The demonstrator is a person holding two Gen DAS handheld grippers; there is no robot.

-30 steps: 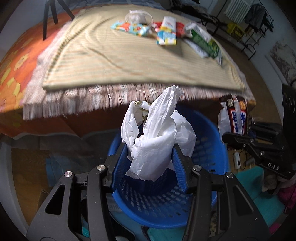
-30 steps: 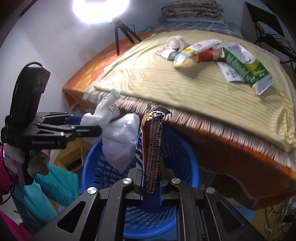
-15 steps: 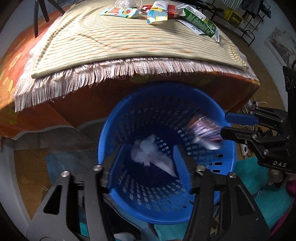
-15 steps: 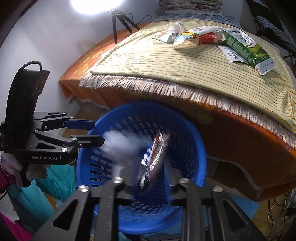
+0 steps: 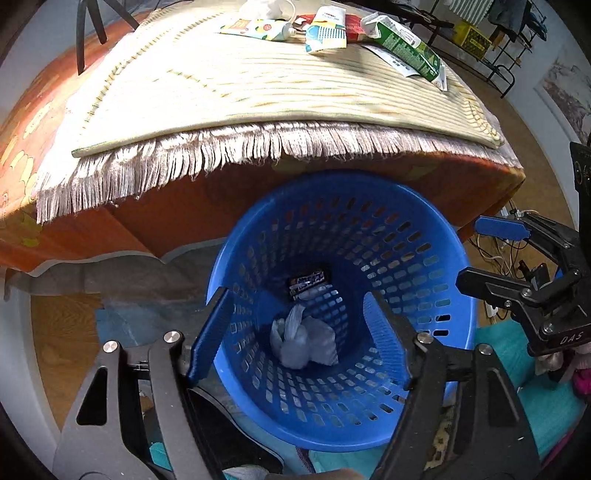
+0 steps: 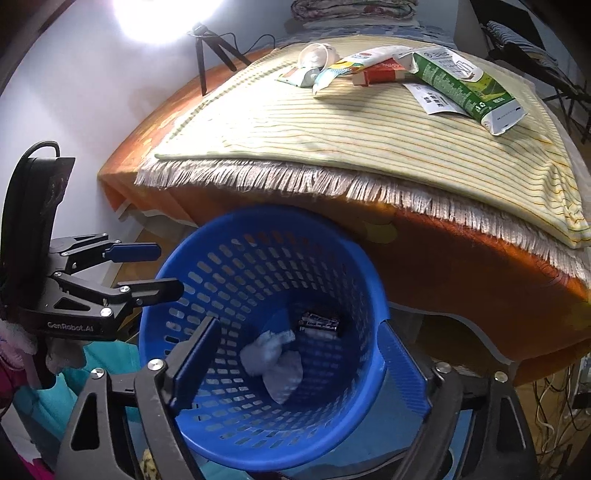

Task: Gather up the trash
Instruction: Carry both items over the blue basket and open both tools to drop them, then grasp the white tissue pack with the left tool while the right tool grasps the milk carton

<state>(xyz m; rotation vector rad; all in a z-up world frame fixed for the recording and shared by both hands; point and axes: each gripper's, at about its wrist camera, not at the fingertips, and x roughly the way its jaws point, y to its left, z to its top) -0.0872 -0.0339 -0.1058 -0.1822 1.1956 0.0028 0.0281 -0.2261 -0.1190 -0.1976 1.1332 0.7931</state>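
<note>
Left wrist view: the left gripper [image 5: 299,317] hangs over a blue basket [image 5: 424,229], its jaws opening with nothing pinched between them — only the basket's inside shows past them. On the basket floor lie a crumpled white plastic bag [image 5: 303,343] and, just beside it at 12 o'clock, a dark candy wrapper [image 5: 308,282]. At 3 o'clock the right gripper [image 5: 484,254] reaches over the rim, jaws opening and empty too. At 12 o'clock, well beyond the basket, a striped fringed cloth [image 5: 229,96] covers a table, with a green carton [image 5: 406,48], a tube [image 5: 258,28] and other packets — more trash — near its far edge.
</note>
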